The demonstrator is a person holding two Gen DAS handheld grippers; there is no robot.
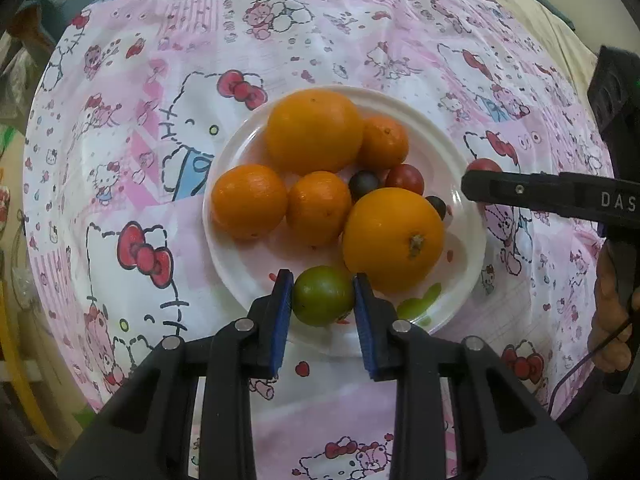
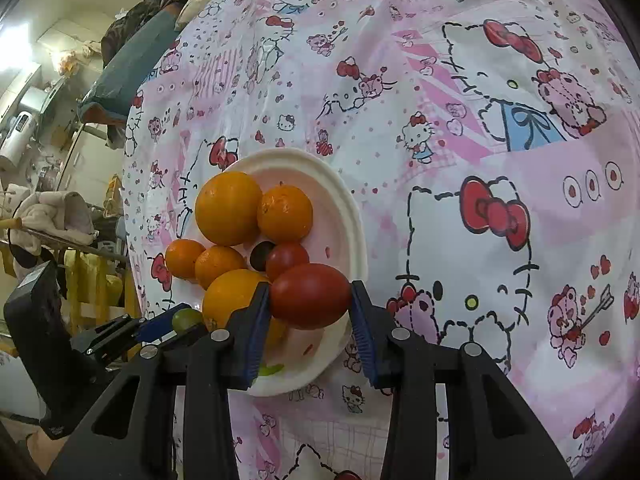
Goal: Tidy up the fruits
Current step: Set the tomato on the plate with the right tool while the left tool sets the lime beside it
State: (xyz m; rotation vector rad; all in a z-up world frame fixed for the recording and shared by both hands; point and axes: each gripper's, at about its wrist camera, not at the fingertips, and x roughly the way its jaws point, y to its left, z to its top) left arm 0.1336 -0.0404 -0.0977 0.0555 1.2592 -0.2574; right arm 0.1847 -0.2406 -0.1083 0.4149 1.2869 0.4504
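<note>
Left wrist: left tongs [image 1: 322, 294] grip lime [image 1: 323, 296] | right tongs [image 2: 310, 298] grip tomato [image 2: 310, 295] | plate [image 1: 466, 248] crowded

A white round plastic plate [image 1: 460, 168] holds the fruit. Two large smooth oranges sit at its 12 o'clock [image 1: 314, 130] and 4 o'clock [image 1: 394, 238], the latter stem-end up. Three smaller dimpled mandarins lie at 9 o'clock [image 1: 249, 200], centre [image 1: 319, 207] and 1 o'clock [image 1: 384, 143]. A small red cherry tomato [image 1: 405, 179] and two dark round berries [image 1: 363, 184] nestle between them. A small green lime [image 1: 323, 295] is at 6 o'clock, a larger oval red tomato [image 2: 311, 295] over the rim at 3 o'clock.
</note>
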